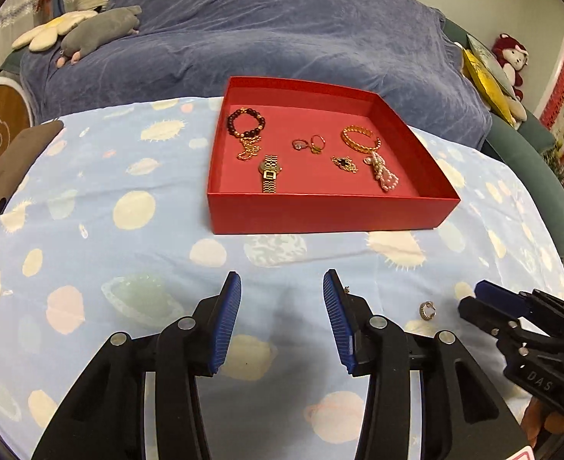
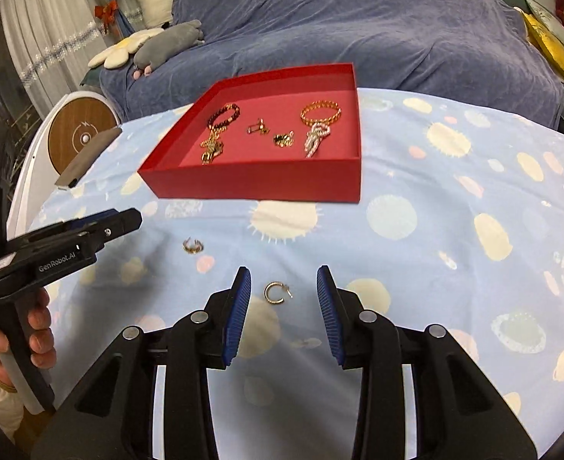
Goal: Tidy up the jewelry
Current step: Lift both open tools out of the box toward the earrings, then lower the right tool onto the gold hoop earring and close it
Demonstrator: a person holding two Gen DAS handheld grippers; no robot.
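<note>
With both the right tongs [image 2: 284,299] and left tongs [image 1: 282,316] apart and empty, the thin hoop earring [image 2: 277,293] may slip on the soft cloth [image 2: 435,230] when pinched.

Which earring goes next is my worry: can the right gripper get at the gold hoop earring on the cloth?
Probably yes. The right gripper is open, and the gold hoop earring lies loose on the cloth between its fingers, with nothing over it.

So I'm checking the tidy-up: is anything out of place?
Yes. Two small pieces lie loose on the cloth, outside the red box: a gold hoop earring between the open right gripper fingers, and a ring further left.
</note>
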